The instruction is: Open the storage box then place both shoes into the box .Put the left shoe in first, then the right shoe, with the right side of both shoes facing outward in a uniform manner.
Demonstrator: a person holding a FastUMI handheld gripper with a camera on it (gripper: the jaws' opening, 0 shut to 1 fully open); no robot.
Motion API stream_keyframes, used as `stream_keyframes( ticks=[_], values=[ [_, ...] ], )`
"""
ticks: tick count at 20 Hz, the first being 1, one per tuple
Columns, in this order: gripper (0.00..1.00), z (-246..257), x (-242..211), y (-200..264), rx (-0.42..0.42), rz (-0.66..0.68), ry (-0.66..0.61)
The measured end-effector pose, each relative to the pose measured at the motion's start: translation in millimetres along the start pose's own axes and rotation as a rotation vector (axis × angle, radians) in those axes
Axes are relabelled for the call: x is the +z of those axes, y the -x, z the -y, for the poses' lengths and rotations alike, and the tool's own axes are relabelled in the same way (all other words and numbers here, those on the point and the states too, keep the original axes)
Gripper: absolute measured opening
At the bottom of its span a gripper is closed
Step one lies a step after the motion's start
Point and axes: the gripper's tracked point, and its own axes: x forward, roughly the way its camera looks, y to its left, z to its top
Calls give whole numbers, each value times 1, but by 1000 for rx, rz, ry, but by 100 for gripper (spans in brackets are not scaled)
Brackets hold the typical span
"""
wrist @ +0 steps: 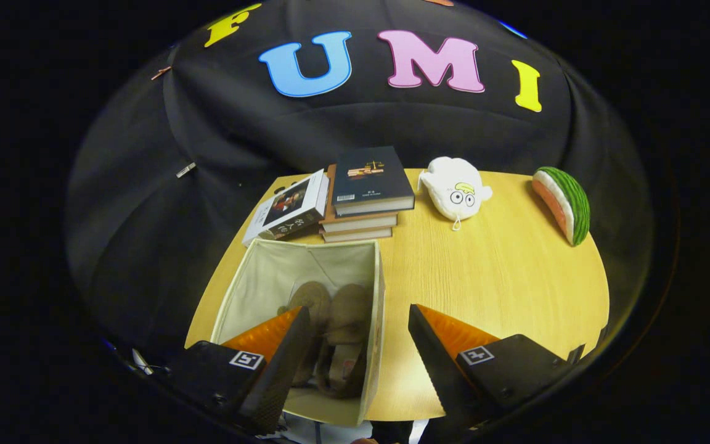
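Gripper fingers spread wide, holding nothing, hovering above the open storage box, which sits at the table's near-left edge. Both shoes already lie inside, side by side on the box floor, lengthwise, partly behind the left finger; can't tell which side faces out. Placement looks done, so the open fingers fit a release. Book stack at the far edge just behind the box, white plush beside it, watermelon slice toy near the far-right corner, all well clear.
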Motion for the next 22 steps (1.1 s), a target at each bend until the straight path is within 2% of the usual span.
stream_keyframes(
  ticks=[9,17,22],
  values=[
    [98,101,54,35,-90,183,52],
    [98,202,81,67,-140,280,4],
    [98,259,97,91,-187,363,43]
  ],
)
